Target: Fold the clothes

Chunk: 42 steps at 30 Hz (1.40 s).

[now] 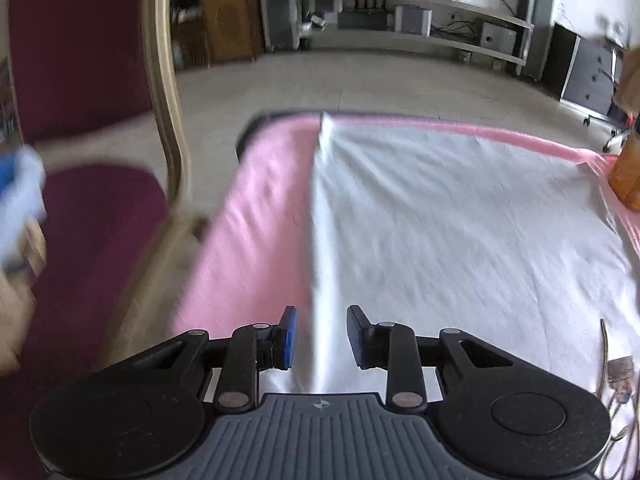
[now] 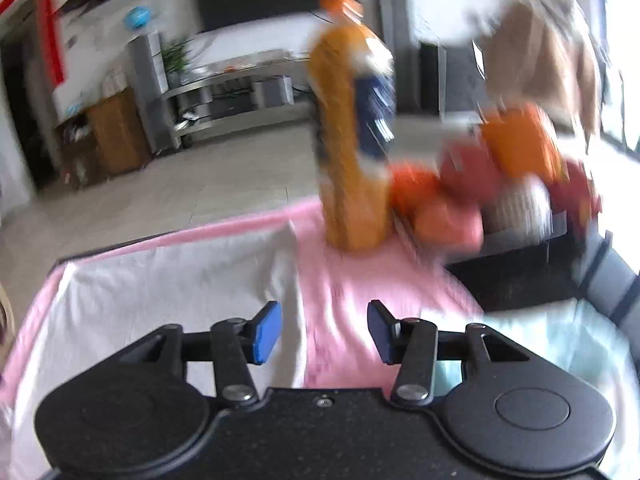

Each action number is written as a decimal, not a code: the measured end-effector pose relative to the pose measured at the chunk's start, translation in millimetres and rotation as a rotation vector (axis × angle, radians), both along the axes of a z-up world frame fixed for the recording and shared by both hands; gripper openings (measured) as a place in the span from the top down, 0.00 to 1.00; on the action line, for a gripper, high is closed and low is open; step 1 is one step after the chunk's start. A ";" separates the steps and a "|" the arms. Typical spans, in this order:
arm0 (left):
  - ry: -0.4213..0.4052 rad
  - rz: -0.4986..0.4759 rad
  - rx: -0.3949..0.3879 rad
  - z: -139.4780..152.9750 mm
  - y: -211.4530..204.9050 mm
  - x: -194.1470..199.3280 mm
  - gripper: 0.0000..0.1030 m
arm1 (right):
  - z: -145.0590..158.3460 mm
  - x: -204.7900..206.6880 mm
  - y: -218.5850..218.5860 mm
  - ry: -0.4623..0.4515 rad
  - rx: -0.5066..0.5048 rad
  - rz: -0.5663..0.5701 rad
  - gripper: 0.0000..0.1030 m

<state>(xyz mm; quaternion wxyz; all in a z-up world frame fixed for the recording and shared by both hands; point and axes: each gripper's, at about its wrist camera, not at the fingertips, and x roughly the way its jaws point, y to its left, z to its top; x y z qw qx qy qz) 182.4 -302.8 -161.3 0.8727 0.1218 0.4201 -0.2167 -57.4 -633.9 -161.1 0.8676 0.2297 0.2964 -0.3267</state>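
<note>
The white garment (image 1: 460, 216) lies spread flat on the pink cloth (image 1: 256, 216) that covers the table (image 1: 250, 126), one single piece, filling most of the surface with pink showing as a border along its left, far and right sides. Its left edge (image 1: 320, 220) is a straight fold line running away from the camera toward the table's far edge, and that is the only axis the blurred views let me give; which end is collar or hem cannot be told. One orange bottle (image 2: 350, 140) stands upright on the pink cloth just past the garment's far right corner; it carries a dark blue label, but motion blur makes any writing unreadable. One dark red chair (image 1: 80, 208) stands beside the table on the left. The left gripper (image 1: 320, 338) hangs over the fold line, its jaws apart and empty. The right gripper (image 2: 324, 334) is above the garment's right edge, jaws likewise apart, holding nothing.
</note>
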 end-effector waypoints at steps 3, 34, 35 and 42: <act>0.011 -0.010 0.018 -11.0 -8.0 2.8 0.72 | -25.7 7.4 -20.8 0.031 0.180 0.027 0.80; -0.032 0.178 -0.171 25.9 55.4 14.6 0.83 | -20.2 -15.4 12.6 -0.020 0.093 0.018 0.76; -0.017 0.164 -0.161 20.0 51.4 16.0 0.84 | -23.5 -12.7 10.6 -0.028 0.105 0.033 0.89; 0.043 0.016 -0.124 -25.5 10.5 28.2 0.88 | -65.8 22.9 -1.4 -0.067 0.300 0.151 0.89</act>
